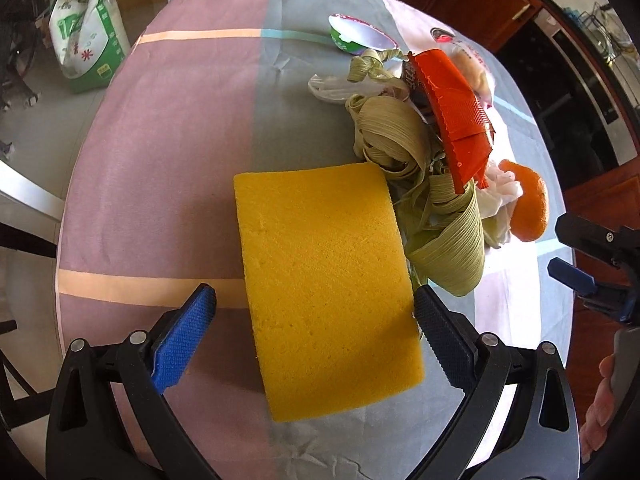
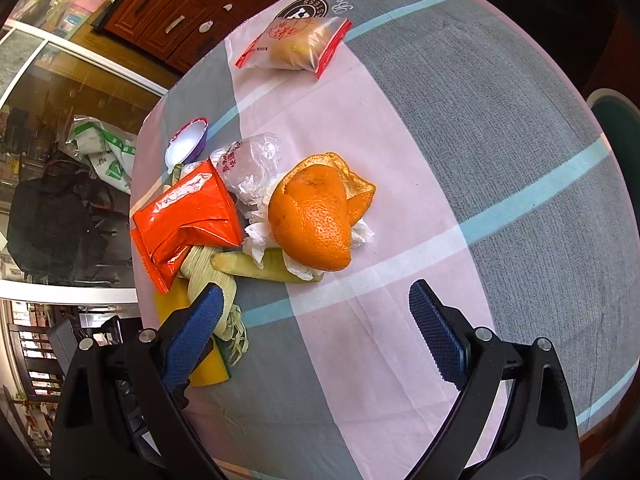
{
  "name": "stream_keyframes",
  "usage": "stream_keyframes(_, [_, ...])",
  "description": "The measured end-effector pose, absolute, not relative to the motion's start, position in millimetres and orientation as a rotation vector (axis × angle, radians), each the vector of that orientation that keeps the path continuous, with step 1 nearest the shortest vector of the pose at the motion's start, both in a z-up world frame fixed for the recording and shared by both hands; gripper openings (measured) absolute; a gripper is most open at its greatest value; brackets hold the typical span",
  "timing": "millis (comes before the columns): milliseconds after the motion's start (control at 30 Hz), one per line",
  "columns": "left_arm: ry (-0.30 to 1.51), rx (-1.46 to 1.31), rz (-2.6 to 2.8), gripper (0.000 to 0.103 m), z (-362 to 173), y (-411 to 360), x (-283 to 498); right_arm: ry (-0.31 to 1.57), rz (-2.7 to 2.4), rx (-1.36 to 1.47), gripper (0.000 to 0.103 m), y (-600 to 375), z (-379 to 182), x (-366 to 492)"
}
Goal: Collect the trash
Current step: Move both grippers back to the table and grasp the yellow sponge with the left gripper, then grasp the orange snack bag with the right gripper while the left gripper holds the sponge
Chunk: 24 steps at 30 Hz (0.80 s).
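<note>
A heap of trash lies on the checked tablecloth (image 1: 160, 152): corn husks (image 1: 404, 140), a red wrapper (image 1: 456, 116), crumpled tissue (image 2: 360, 232), orange peel (image 2: 316, 216) and a clear plastic bag (image 2: 252, 172). A yellow sponge (image 1: 328, 280) lies flat against the heap's near side. My left gripper (image 1: 316, 312) is open, its fingers on either side of the sponge, the right finger close to its edge. My right gripper (image 2: 316, 320) is open over bare cloth just short of the peel, its left finger above the husks (image 2: 208, 268). The right gripper (image 1: 584, 276) also shows in the left wrist view.
A small white bowl with a purple rim (image 2: 188, 144) sits at the heap's far end. A sealed bag with red edges (image 2: 296, 44) lies apart, further back. Wooden cabinets (image 2: 168, 12) stand behind the table. A green-and-white bag (image 1: 88, 40) stands on the floor.
</note>
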State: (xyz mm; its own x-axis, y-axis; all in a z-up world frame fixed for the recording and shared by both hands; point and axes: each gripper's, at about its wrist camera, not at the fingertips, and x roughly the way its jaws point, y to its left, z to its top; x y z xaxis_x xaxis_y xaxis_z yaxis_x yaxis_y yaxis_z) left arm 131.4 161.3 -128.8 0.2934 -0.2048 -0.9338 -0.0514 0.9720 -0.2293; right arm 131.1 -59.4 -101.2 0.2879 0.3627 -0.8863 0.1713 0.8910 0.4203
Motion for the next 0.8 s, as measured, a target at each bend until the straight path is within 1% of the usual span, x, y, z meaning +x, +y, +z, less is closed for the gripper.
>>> stream_keyframes(100, [1.244, -0.218, -0.115, 0.097, -130.1, 156.6, 130.1, 1.311, 0.171, 0.468, 0.09, -46.2, -102.3, 128.6])
stream_keyframes(133, [1.234, -0.213, -0.12, 0.092, -130.0, 156.1, 129.1, 1.318, 0.182, 0.459, 0.09, -41.4, -102.4, 128.1])
stream_keyframes(167, [1.221, -0.194, -0.105, 0.074, -128.2, 156.3, 128.0, 1.323, 0.19, 0.451, 0.09, -37.3, -102.2, 127.4])
stream_keyframes(500, [1.167, -0.245, -0.151, 0.073, -110.3, 191.9, 123.5, 1.333, 0.252, 0.375, 0.09, 7.6, -95.5, 132.2])
stream_keyframes(633, [1.165, -0.249, -0.157, 0.073, -108.2, 201.5, 123.2, 1.351, 0.251, 0.363, 0.09, 18.0, -101.5, 135.0])
stream_keyframes(800, [1.166, -0.266, -0.147, 0.073, -109.3, 215.0, 123.3, 1.326, 0.26, 0.327, 0.09, 30.8, -94.1, 138.7])
